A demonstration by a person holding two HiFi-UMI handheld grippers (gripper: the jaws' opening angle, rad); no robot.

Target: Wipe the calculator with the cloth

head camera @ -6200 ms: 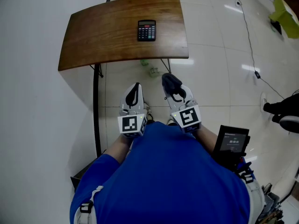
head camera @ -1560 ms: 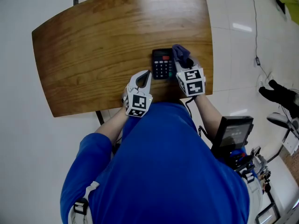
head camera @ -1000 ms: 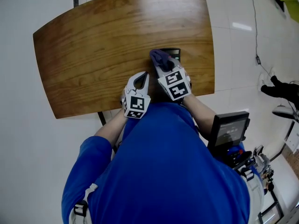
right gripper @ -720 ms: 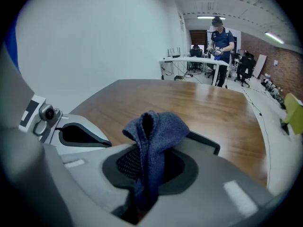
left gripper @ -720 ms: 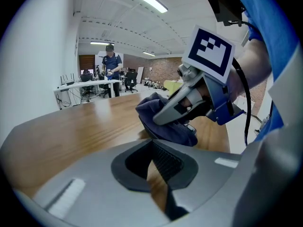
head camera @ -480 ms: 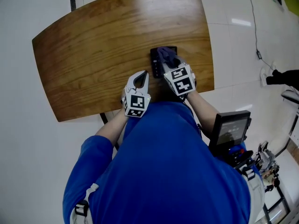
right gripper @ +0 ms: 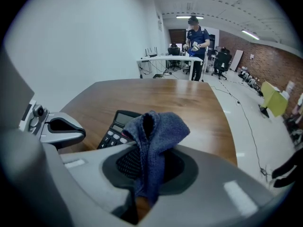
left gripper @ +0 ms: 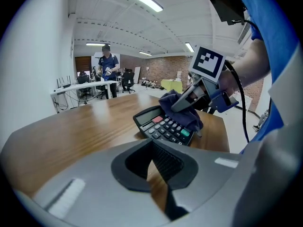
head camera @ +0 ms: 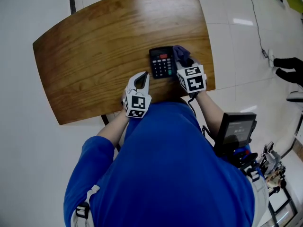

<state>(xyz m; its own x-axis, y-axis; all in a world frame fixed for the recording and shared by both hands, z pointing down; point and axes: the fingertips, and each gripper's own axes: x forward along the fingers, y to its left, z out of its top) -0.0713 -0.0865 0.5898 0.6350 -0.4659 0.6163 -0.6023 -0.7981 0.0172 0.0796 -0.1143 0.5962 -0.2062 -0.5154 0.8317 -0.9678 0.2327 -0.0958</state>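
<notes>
Left gripper (left gripper: 152,154) jaws together, empty; cloth (left gripper: 182,110) on calculator (left gripper: 163,126).

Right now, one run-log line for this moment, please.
left gripper shut, empty | right gripper shut on dark blue cloth | cloth at right edge of black calculator

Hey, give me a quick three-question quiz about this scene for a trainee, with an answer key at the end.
1. Which gripper holds the cloth?
2. True or false: the calculator lies face down on the table.
3. In the head view, the cloth meets the calculator's: A) left side, B) right side, C) near edge.
Key: 1 the right gripper, jaws shut on it; 2 false, keys up; 3 B.
</notes>
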